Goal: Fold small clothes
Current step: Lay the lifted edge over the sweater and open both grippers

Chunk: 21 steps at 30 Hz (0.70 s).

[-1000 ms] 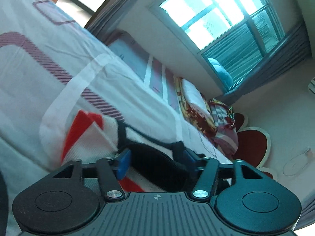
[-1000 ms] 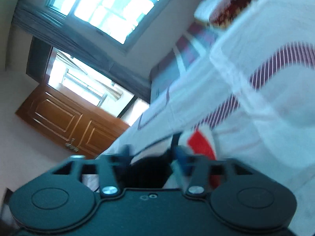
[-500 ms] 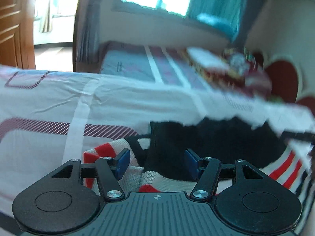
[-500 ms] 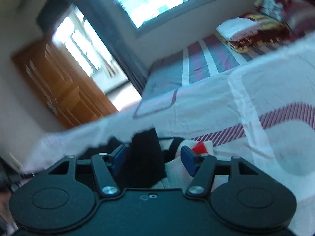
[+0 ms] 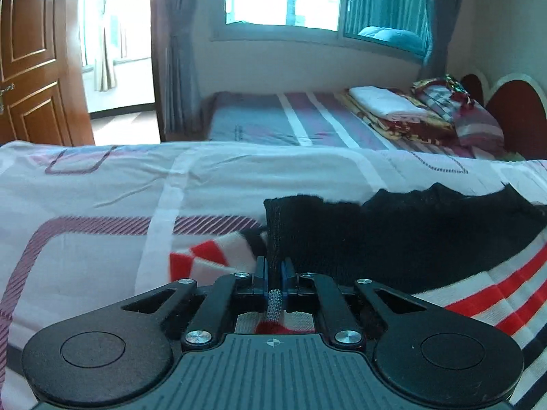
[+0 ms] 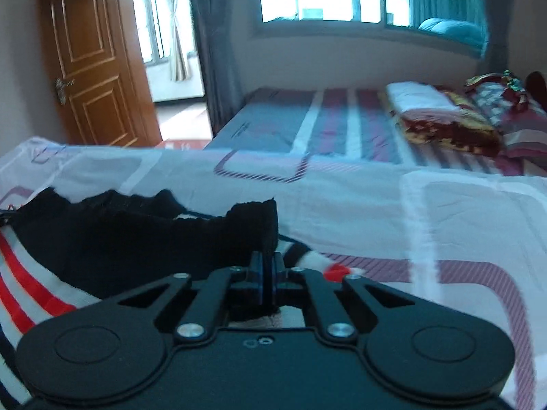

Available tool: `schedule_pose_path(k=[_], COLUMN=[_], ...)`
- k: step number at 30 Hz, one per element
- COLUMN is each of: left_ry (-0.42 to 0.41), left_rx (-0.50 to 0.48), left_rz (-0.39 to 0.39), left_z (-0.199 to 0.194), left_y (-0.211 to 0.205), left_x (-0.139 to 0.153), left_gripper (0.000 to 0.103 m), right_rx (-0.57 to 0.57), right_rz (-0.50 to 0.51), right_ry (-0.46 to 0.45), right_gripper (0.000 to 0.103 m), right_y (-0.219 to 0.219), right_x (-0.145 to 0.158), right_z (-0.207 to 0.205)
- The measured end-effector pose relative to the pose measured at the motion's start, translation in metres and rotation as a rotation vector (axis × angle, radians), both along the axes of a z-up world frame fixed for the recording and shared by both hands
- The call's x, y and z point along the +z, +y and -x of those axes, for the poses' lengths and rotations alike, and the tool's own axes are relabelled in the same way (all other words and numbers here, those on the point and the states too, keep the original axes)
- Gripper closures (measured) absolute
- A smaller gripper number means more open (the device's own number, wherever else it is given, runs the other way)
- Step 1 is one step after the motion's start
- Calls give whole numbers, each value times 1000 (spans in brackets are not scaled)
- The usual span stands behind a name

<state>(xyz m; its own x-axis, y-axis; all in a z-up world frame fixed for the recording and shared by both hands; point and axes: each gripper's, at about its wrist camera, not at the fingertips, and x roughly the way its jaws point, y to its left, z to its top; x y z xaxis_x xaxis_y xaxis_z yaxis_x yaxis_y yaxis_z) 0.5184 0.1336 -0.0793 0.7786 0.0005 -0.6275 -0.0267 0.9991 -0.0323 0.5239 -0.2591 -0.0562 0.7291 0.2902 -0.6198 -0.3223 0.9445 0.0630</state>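
On the bed (image 5: pixel 102 184) with its white, maroon-striped cover, your left tongs (image 5: pixel 273 273) now pinch a black edge of the small knitted garment (image 5: pixel 410 239), their blue pads (image 5: pixel 261 271) pressed together where half a second ago they stood spread. Your right tongs (image 6: pixel 268 273) have likewise closed on the garment's (image 6: pixel 119 235) opposite black edge. Both cameras have levelled since the tilted views a second ago. Between the tongs the garment lies on the cover, red and white stripes showing.
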Motion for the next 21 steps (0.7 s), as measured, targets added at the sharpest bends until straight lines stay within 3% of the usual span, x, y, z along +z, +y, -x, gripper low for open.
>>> schedule_pose_path(k=[5,8,9,10,11,12,15,18,20,21], left_ry=[54,18,-15,-72,-99,-114,-75,-22,28,44], left_rx=[13,19,26,22,1,-33,-162,-179,-201,-199], left_rz=[-33,-49,-60,-69,-65,-63,23,141,145,107], left_z=[-17,-5,2,8,9,5,-16,-30,-32,-30], left_y=[0,3,1,-4,-12,-25,-69,-91,-97,-98], left_x=[-4,11,19,28,33,35,31,15,1,-4], left_gripper=[96,93,84,73,44,29,26,26,26,26], right_rx=[-42,-64,-74,-70,-31,8,158,218,233,248], right_rz=[64,49,42,34,20,12,40,144,205,200], right_ry=[21,26,-6,-49,-97,-110,-74,-23,-66,-65], right_gripper=[98,91,71,66,66,66,65,67,68,67], right_y=[7,7,5,5,8,15,63,111,129,130], right_x=[-16,-10,-3,5,13,17,13,-7,-14,-16], right_z=[-8,-7,1,8,17,20,17,8,11,12])
